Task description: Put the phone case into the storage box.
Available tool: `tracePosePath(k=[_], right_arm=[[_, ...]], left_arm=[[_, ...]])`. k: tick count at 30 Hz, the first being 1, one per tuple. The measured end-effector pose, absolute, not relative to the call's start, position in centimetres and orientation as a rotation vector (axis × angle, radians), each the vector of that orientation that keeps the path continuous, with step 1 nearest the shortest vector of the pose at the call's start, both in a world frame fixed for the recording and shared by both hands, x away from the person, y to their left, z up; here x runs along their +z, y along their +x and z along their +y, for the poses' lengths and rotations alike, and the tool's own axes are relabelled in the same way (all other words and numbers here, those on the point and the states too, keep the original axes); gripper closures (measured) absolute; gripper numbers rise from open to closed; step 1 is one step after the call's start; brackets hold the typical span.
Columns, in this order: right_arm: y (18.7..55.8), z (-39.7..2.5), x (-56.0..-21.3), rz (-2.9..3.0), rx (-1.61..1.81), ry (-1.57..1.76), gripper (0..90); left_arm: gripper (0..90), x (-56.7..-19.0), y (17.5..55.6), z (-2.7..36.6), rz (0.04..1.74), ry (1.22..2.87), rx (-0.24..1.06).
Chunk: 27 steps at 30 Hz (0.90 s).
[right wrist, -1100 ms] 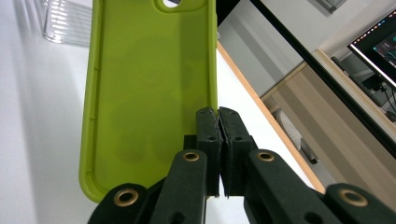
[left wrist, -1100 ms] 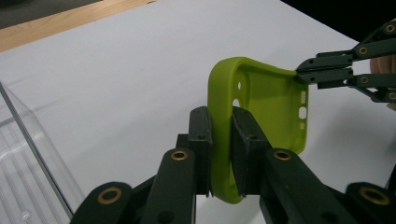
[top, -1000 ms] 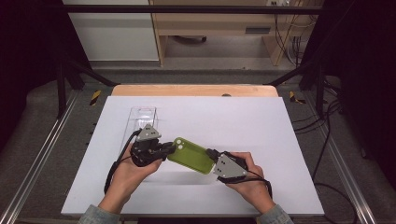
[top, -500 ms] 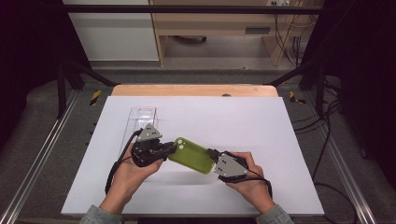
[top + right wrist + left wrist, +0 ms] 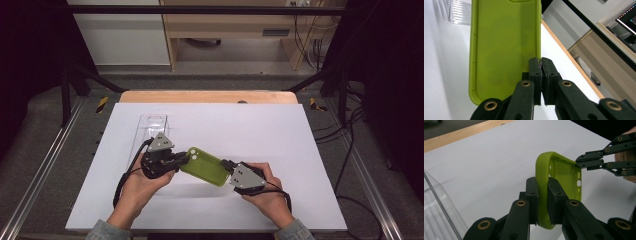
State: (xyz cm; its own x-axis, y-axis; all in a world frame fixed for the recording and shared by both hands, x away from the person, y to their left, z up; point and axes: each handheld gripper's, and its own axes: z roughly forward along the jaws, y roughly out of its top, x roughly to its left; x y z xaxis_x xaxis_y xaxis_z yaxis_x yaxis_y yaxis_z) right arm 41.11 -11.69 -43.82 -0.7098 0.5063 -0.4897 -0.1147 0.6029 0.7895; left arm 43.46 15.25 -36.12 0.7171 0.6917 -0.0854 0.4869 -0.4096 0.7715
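A lime-green phone case [image 5: 205, 168] is held just above the white table between both grippers. My left gripper [image 5: 182, 159] is shut on the case's camera end; in the left gripper view its jaws [image 5: 542, 185] clamp the curved rim of the case [image 5: 564, 173]. My right gripper [image 5: 226, 165] is shut on the opposite end. In the right gripper view its jaws [image 5: 541, 61] pinch the thin side wall of the case [image 5: 504, 47], whose hollow inside faces the camera. The right gripper [image 5: 584, 162] also shows far off in the left gripper view.
A clear plastic box [image 5: 152, 128] lies on the white table [image 5: 260, 130] just behind my left hand, and its ribbed wall [image 5: 439, 215] is close by in the left gripper view. A wooden edge [image 5: 210, 96] borders the table's far side.
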Motion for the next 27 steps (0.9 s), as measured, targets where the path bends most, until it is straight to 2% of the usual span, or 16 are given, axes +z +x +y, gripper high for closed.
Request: tracePosePath(k=[24,27], right_arm=[[41.31,-11.84,-43.90,2.125,1.144,0.328,85.5],[41.29,-11.85,-43.85,2.120,1.155,0.334,82.7]], left_arm=[[80.0,-36.27,43.48,15.31,0.888,2.087,0.313],[80.0,-36.31,43.49,15.33,0.888,2.083,0.314]])
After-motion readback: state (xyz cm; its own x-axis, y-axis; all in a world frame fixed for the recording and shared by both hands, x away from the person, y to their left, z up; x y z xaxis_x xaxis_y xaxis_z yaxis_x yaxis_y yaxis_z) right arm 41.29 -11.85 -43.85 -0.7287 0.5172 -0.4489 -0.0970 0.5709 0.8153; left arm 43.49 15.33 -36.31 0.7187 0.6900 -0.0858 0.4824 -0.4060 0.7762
